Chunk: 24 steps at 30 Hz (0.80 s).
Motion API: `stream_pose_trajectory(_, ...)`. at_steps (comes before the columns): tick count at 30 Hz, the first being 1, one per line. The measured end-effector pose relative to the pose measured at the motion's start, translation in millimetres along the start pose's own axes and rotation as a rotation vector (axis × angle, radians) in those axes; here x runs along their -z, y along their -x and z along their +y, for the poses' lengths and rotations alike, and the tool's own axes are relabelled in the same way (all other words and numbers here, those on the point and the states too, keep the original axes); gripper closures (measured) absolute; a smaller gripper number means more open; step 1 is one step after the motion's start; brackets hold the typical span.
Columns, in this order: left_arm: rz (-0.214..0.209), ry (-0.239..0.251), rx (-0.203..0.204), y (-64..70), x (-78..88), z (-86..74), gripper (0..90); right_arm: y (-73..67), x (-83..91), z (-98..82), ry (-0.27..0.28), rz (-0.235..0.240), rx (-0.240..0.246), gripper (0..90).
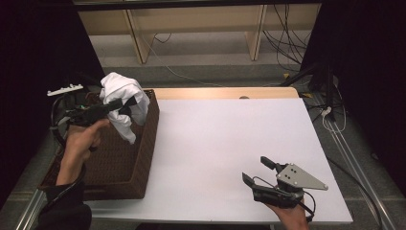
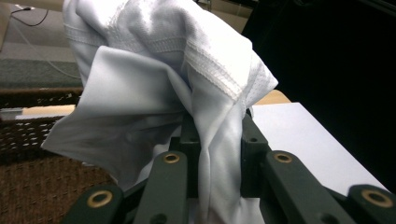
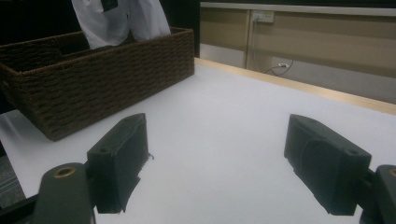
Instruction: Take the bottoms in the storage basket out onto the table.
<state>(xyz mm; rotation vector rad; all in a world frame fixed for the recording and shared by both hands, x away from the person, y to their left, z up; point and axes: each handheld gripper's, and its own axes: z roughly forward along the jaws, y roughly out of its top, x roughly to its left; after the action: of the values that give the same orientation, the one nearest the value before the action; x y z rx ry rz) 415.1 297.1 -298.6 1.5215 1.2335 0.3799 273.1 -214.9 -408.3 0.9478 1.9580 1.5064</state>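
Note:
A white cloth (image 1: 123, 100) hangs bunched above the brown wicker basket (image 1: 143, 158) at the table's left. My left gripper (image 1: 123, 106) is shut on the cloth and holds it over the basket's far end. In the left gripper view the cloth (image 2: 154, 70) is pinched between the two jaws, and my left gripper (image 2: 217, 140) has fabric draped over it. My right gripper (image 1: 256, 171) stands open near the table's front edge with nothing between its jaws. From my right gripper (image 3: 217, 156) I look across the white table (image 3: 224, 121) at the basket (image 3: 93, 88) and the hanging cloth (image 3: 119, 18).
The white table top (image 1: 225, 139) stretches from the basket to the right edge. A wooden strip (image 1: 225, 92) runs along the far edge. Beyond it are cables on the floor (image 1: 287, 48) and wooden furniture legs (image 1: 136, 38).

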Motion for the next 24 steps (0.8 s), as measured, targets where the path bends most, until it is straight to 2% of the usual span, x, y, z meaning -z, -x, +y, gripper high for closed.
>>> stream_pose_trajectory(13, -0.082, -0.002, -0.083, 37.5, -1.9, 3.1, 76.1, 0.1, 0.2, 0.1, -0.006, -0.004, 0.004, 22.7)
stream_pose_trajectory(17, -0.114, -0.013, -0.114, 52.2, -3.1, 3.0, 76.1, 0.3, 0.3, 0.1, -0.006, -0.004, 0.007, 22.7)
stream_pose_trajectory(18, -0.13, -0.016, -0.132, 61.0, -3.5, 2.8, 76.1, 0.2, -0.2, -0.1, -0.004, -0.003, 0.007, 22.7)
stream_pose_trajectory(19, -0.13, -0.016, -0.132, 61.0, -3.5, 2.8, 76.1, 0.2, -0.2, -0.1, -0.004, -0.003, 0.007, 22.7)
stream_pose_trajectory(24, -0.181, -0.035, -0.181, 82.4, -4.6, 1.5, 76.1, -0.3, -0.8, -0.3, -0.005, 0.0, 0.009, 22.6)
